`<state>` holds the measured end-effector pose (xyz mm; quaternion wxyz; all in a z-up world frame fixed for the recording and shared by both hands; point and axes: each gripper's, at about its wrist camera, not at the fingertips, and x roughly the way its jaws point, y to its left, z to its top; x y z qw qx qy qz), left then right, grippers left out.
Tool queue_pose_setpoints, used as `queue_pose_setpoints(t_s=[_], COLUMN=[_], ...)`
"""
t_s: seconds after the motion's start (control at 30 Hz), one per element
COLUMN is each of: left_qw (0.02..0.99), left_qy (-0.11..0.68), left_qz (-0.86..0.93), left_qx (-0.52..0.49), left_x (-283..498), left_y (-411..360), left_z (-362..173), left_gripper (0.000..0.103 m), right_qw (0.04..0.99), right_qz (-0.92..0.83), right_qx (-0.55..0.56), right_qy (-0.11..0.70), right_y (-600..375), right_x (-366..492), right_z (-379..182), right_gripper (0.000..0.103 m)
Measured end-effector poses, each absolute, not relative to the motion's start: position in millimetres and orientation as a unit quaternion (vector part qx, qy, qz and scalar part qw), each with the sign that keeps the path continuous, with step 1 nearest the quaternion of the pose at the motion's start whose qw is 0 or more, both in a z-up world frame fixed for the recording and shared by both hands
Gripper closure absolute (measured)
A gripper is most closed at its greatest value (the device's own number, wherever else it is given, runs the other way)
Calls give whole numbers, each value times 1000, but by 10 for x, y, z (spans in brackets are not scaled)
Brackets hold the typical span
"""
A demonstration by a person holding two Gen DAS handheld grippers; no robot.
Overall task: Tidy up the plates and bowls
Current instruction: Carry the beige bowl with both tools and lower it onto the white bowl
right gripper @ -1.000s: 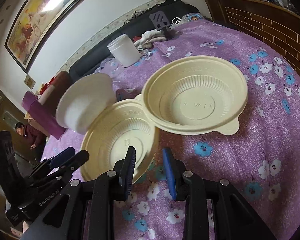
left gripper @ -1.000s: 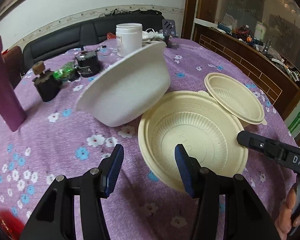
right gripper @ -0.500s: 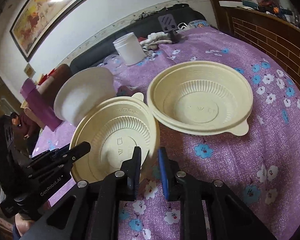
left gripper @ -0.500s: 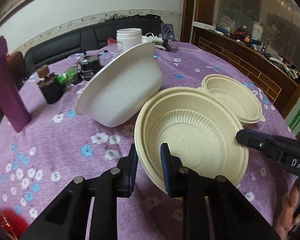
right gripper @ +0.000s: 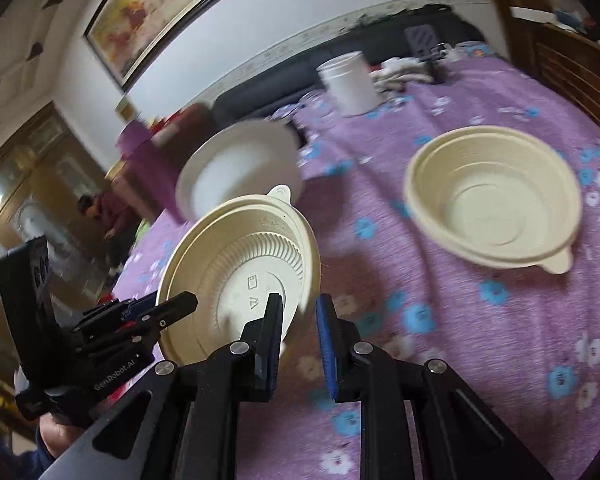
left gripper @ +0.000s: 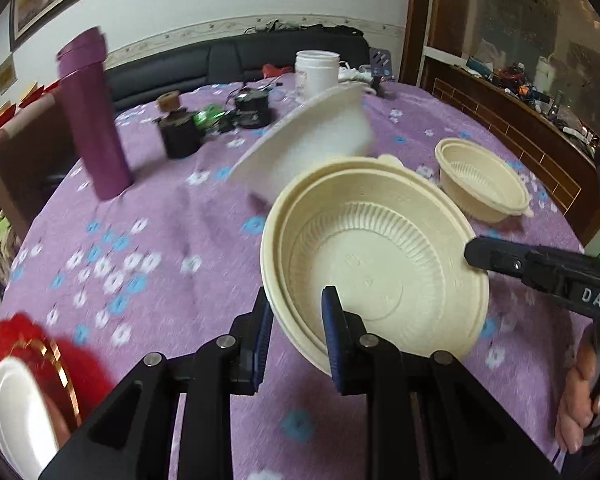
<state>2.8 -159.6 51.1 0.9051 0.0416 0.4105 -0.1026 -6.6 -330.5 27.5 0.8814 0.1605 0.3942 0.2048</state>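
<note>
Both tools have closed onto the cream plate point(left gripper: 374, 264) within the last second, and it now hangs tilted and clear of the purple desk point(left gripper: 172, 224), where a moment ago it lay flat. The white bowl point(left gripper: 312, 148) that was propped against it is tipped on its edge just behind and looks free to roll. That suggests the sorting has moved from reaching to carrying, probably toward a stack.

The left tool point(left gripper: 296, 316) is narrow, its blue pads pinching the plate's near rim. The right tool point(right gripper: 298, 332) is narrow too; its left pad sits over the plate's edge, so it seems to be gripping the opposite rim, though blur leaves the contact unclear. In the left view its tip reaches the plate's right rim.

The cream bowl point(right gripper: 494, 196) stands upright on the desk, well apart to the right. A red-and-white dish point(left gripper: 24, 396) shows at the near left edge.
</note>
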Motion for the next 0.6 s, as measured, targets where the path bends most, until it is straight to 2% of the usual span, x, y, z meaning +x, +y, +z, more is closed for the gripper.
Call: queue_pose_setpoints(t_s=[0.23, 0.3, 0.4, 0.5, 0.57, 0.6], left_qw=[900, 902, 906, 910, 913, 914], left_qy=[426, 422, 414, 407, 399, 397], left_qz=[-86, -82, -71, -64, -60, -57], left_qx=[39, 41, 49, 52, 54, 58], left_x=[-45, -53, -32, -24, -32, -38], left_y=[-1456, -1461, -1489, -1502, -1507, -1512], left_z=[368, 355, 335, 326, 341, 346], left_gripper=[80, 76, 62, 60, 69, 82], right_qw=[878, 879, 876, 876, 878, 879], right_qz=[233, 231, 231, 229, 226, 225], right_qx=[113, 105, 107, 105, 102, 98], right_qy=[402, 403, 409, 412, 408, 408], right_y=[-3036, -3010, -3015, -3015, -3012, -3001], right_x=[-151, -156, -127, -112, -141, -143], right_z=[260, 255, 235, 228, 235, 233], right_gripper=[82, 82, 82, 80, 80, 80])
